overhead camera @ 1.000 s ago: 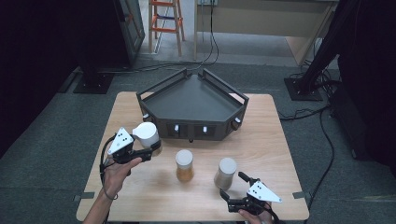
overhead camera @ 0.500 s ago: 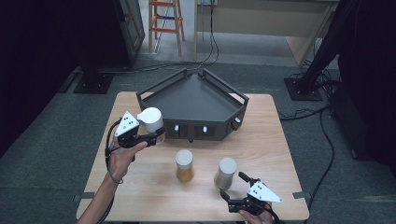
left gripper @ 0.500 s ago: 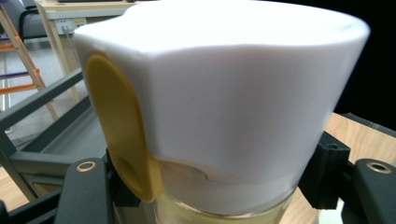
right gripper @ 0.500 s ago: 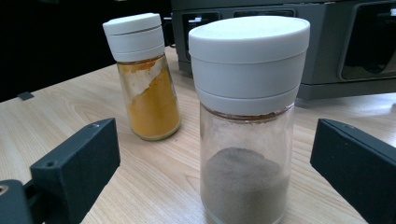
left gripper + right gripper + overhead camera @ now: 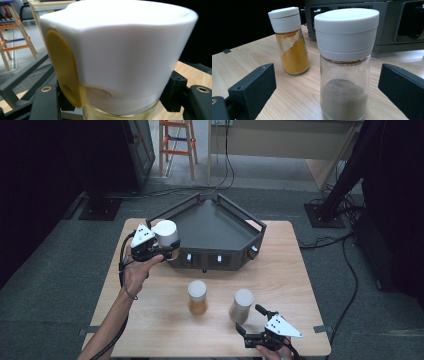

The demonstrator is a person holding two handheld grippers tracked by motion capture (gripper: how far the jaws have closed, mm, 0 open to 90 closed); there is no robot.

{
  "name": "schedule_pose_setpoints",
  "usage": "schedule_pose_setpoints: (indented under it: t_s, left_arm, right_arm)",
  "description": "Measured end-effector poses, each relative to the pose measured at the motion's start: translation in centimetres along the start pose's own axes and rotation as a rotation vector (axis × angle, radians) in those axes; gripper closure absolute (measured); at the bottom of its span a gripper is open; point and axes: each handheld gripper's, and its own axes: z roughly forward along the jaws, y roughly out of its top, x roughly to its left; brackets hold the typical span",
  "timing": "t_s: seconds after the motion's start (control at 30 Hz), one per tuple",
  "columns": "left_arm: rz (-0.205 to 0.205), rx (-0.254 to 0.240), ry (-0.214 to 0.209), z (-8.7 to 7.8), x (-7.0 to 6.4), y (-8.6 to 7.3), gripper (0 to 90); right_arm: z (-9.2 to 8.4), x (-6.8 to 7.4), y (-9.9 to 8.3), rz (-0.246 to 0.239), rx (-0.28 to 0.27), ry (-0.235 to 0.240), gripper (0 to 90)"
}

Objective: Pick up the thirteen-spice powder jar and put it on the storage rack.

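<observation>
My left gripper (image 5: 162,249) is shut on a glass jar with a white cap (image 5: 166,233) and holds it in the air at the left corner of the dark tray (image 5: 220,261). In the left gripper view the cap (image 5: 120,50) carries a yellow tab, and my own jaws press its sides low down. A jar of orange powder (image 5: 198,297) and a jar of grey powder (image 5: 243,305) stand on the wooden table (image 5: 300,285). My right gripper (image 5: 252,326) rests open near the front edge. The grey-powder jar (image 5: 345,67) stands just ahead of its jaws, with a gap on each side.
The five-sided tray has raised rails and small knobs on its front wall (image 5: 387,25). The orange-powder jar (image 5: 290,42) stands a little left of and beyond the grey one. An orange stepladder (image 5: 176,145) and cables lie on the floor behind the table.
My left hand has lifted the white-capped jar and carried it away from the person, up to the tray's left corner. The right gripper and the two standing jars have stayed put.
</observation>
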Motion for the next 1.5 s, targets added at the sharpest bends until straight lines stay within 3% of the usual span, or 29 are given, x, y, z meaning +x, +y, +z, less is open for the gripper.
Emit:
schedule_pose_setpoints:
  t_s: [0.37,0.93,1.5]
  left_arm:
    - [0.003,0.017,0.038,2.3,0.1,1.0,30.4]
    - [-0.027,0.007,0.103,5.6,0.6,0.8,30.4]
    - [-0.046,0.014,0.151,7.8,1.2,0.0,30.4]
  right_arm:
    - [0.0,0.0,0.0,0.001,-0.001,0.002,1.4]
    - [-0.1,-0.1,-0.1,0.002,-0.006,0.010,1.4]
    - [-0.1,-0.2,-0.1,0.008,-0.006,0.015,1.4]
